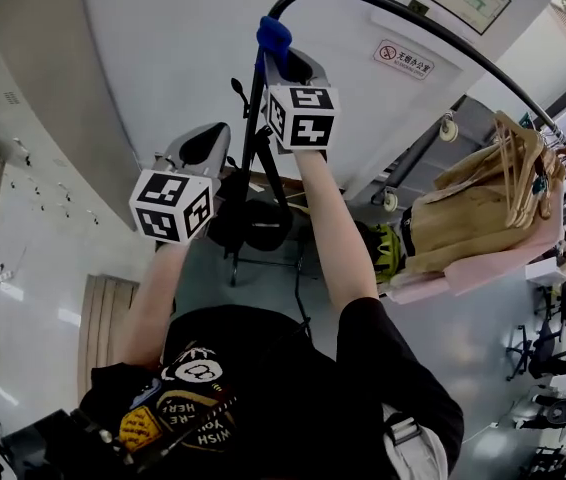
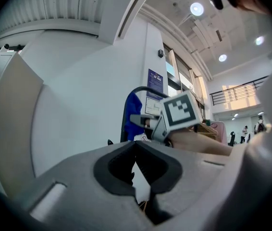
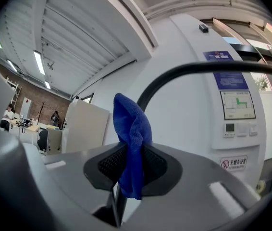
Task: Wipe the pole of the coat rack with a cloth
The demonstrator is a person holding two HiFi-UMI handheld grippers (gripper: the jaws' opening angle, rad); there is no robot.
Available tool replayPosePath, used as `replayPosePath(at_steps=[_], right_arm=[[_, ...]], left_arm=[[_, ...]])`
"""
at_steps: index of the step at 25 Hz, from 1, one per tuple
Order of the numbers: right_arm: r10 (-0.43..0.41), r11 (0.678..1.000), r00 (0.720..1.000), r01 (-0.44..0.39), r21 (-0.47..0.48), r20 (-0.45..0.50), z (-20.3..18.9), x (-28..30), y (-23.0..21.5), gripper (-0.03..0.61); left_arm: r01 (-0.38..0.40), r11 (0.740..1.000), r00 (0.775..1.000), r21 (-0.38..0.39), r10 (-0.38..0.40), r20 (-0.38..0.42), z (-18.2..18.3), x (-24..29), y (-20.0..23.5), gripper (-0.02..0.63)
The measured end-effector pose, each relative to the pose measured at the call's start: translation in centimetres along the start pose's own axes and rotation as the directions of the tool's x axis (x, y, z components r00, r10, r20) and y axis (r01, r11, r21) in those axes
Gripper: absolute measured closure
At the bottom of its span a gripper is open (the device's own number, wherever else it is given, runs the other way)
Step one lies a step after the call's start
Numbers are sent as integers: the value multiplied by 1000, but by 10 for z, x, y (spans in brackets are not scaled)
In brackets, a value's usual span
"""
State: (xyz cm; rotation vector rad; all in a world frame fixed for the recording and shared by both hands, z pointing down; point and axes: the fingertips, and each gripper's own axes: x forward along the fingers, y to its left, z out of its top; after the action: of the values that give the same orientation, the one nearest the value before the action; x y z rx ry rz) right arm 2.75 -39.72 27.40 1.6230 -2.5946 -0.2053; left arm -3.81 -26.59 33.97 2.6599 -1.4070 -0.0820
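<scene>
The coat rack's black pole (image 1: 255,118) rises from the floor and bends into a curved top rail (image 1: 403,13). My right gripper (image 1: 279,52) is shut on a blue cloth (image 1: 274,35), pressed against the pole just below the bend. In the right gripper view the cloth (image 3: 132,129) stands pinched between the jaws of the right gripper (image 3: 132,163), with the pole (image 3: 189,70) arching behind it. My left gripper (image 1: 211,138) hovers lower and to the left of the pole, apart from it. Its jaws meet at the tips of the left gripper (image 2: 135,148) with nothing between them.
Wooden hangers and a beige coat (image 1: 483,203) hang from the rail at the right, over a pink garment (image 1: 483,273). A yellow-green helmet (image 1: 388,250) sits beneath. The rack's black base (image 1: 253,223) stands below my hands. A white wall (image 1: 163,58) is close behind.
</scene>
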Motion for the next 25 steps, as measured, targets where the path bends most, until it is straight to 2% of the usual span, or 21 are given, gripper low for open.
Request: replayPosePath(at_steps=[7, 10, 12, 15, 20, 25], right_arm=[[6, 995, 987, 10, 97, -162, -147, -6, 23, 503], [24, 995, 976, -4, 95, -216, -184, -9, 29, 503], [35, 995, 972, -12, 98, -233, -190, -10, 28, 503], [31, 997, 969, -13, 74, -244, -167, -7, 22, 503], [16, 1000, 995, -15, 17, -100, -59, 3, 3, 502], [-12, 999, 1000, 13, -34, 23, 34, 6, -13, 503]], left_arm=[[8, 1000, 1000, -8, -8, -21, -10, 3, 2, 614], [12, 1000, 1000, -8, -12, -26, -12, 4, 0, 614], [14, 1000, 1000, -11, -14, -27, -13, 5, -1, 614], [16, 1000, 1000, -16, -16, -24, -13, 4, 0, 614], [13, 1000, 1000, -21, -14, -18, -11, 1, 3, 613], [6, 1000, 1000, -20, -6, -15, -9, -4, 5, 614]])
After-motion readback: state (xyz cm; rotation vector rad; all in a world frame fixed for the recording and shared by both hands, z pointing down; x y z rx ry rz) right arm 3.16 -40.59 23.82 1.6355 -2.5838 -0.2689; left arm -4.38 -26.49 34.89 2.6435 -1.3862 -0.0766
